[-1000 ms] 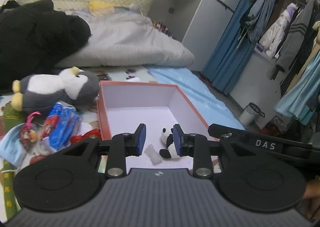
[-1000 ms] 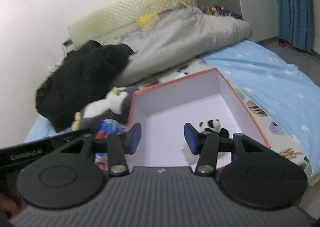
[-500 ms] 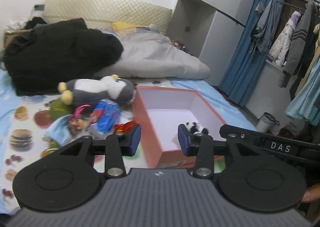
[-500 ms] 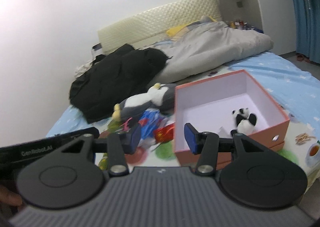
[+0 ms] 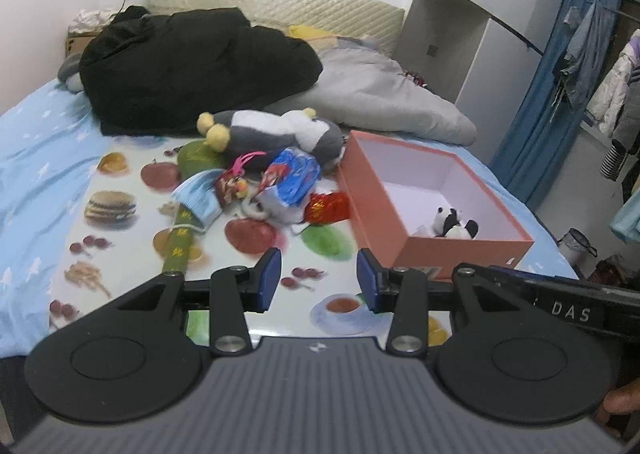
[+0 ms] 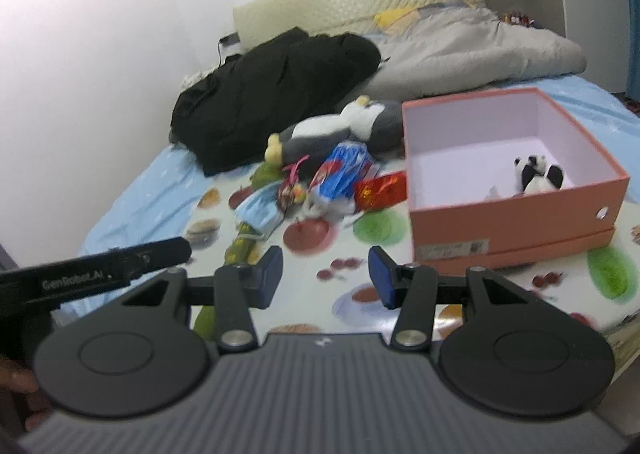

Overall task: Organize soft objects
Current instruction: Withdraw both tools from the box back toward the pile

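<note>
Both claws, left gripper [image 5: 318,278] and right gripper [image 6: 325,276], hang released above the fruit-print mat [image 5: 120,222]; a panda plush [image 5: 454,223] sits in the orange box [image 5: 384,214] at two o'clock.

Matt cardboard box [image 5: 372,196], plush panda [image 5: 454,223], glossy mat [image 5: 132,238].

Ahead of the gripper — one orange box [image 5: 404,214], one panda toy [image 5: 454,223], one penguin plush [image 5: 276,134], one face mask [image 5: 196,198].
</note>
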A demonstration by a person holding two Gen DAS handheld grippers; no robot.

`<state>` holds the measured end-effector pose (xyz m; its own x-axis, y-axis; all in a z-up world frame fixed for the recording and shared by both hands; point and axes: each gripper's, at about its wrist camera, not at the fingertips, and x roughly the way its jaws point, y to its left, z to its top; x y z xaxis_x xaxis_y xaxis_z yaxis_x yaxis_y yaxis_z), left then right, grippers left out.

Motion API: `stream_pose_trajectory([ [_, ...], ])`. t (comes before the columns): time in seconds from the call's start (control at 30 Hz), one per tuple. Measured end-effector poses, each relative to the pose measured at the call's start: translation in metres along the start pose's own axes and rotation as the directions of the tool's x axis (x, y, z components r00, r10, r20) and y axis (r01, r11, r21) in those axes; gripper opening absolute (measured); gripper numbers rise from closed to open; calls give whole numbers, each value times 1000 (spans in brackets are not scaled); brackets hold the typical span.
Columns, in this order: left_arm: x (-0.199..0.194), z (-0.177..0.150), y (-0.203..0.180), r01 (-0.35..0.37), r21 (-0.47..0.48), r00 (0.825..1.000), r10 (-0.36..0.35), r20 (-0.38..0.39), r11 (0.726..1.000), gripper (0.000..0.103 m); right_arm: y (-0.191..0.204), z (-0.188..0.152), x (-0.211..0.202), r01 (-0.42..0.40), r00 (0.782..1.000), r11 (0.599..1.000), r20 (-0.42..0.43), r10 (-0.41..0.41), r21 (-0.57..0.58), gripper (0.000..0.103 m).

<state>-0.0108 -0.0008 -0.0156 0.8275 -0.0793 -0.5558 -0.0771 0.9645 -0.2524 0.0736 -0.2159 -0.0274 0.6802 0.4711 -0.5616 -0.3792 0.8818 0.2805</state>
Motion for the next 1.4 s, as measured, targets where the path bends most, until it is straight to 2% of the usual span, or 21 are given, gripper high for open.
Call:
stream_pose_trajectory([
  [0.27,12,-11,23,-30,-12,999,30,-20,999,48,16,-20,16,4,999,1000,-34,-4,1,51],
  [0.53,35,-18,54,-67,-83,996,62,-59,994,48,21,-26,40,19,997,1000,-70,-20,-13,51],
  [0.83,93,-5,73,-79,-55,990,72,-118,995,48,17,-17,85,53,994,998,-95,-54,-14,51],
  [0.93,117,1,82,-91,-46,987,84,-134,995,54,16,-13,106,63,992,998,-111,-64,-16,51],
  [1.07,147,9,95,-110,-16,983,106,-151,994,56,14,-7,136,77,988,997,-132,-79,-16,63],
  [1.4,216,38,125,-171,67,973,179,-147,983,57,13,18,212,111,985,993,-130,-116,-44,63],
])
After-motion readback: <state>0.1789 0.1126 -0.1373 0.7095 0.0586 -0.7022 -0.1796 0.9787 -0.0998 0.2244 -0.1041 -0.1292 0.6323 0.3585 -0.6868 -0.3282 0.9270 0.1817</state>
